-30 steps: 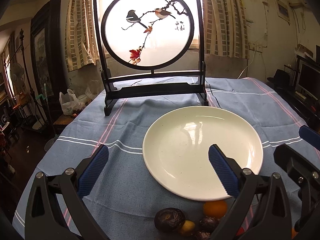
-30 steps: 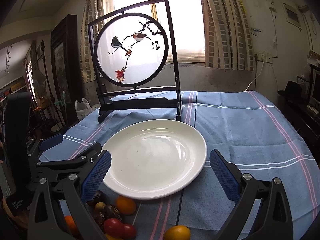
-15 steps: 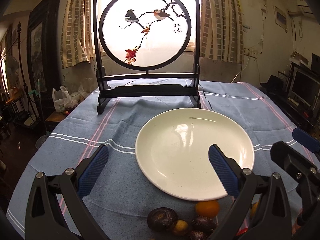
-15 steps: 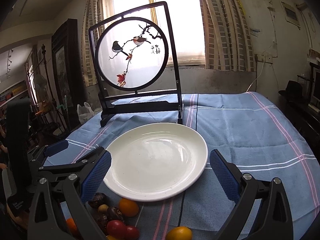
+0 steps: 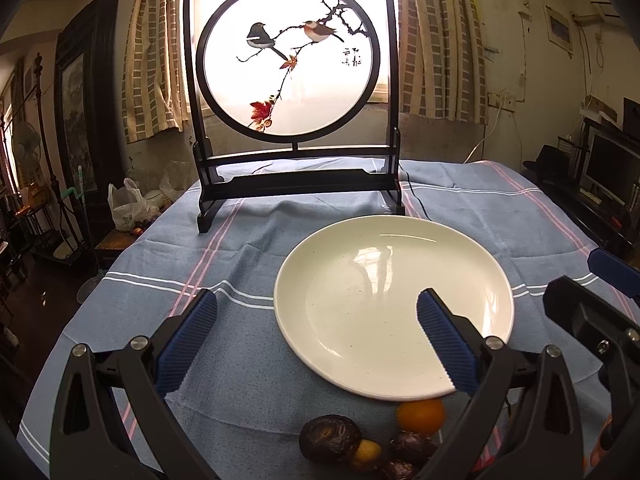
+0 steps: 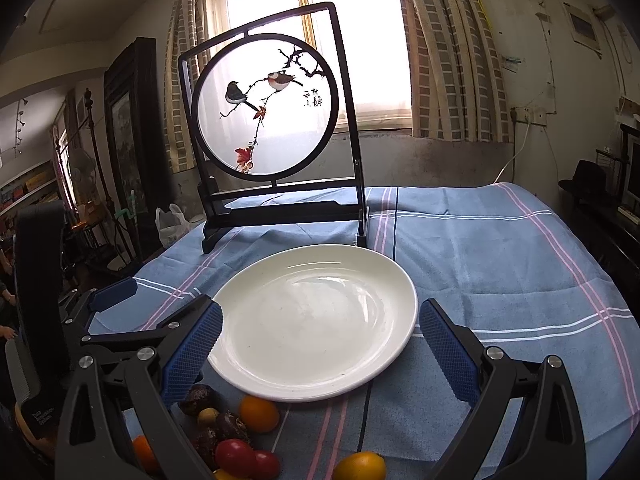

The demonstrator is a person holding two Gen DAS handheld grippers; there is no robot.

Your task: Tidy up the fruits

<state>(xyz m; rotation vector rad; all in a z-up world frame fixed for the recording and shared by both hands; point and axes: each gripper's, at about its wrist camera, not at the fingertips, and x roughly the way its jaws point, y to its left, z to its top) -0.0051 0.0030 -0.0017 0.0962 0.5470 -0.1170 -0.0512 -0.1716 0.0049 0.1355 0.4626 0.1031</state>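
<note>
Risk: the fruit pile [image 6: 236, 436] lies at the 6 o'clock rim of the empty white plate [image 6: 316, 324]; the round fruits are tightly clustered, so a careless grasp may nudge neighbours into rolling across the tablecloth [image 6: 500, 272]. Left gripper [image 5: 316, 336]: jaws spread wide, holding and touching nothing. Right gripper [image 6: 320, 340]: likewise fully apart, empty, above the plate's near edge.

Left claw [image 5: 316, 344]: jaws spread wide, blue ribbed pads [image 5: 186, 342] facing each other, nothing held between them. Right claw [image 6: 320, 354]: jaws likewise wide apart and empty. Both are level, pointing forward, side by side; each shows at the edge of the other's view.
</note>
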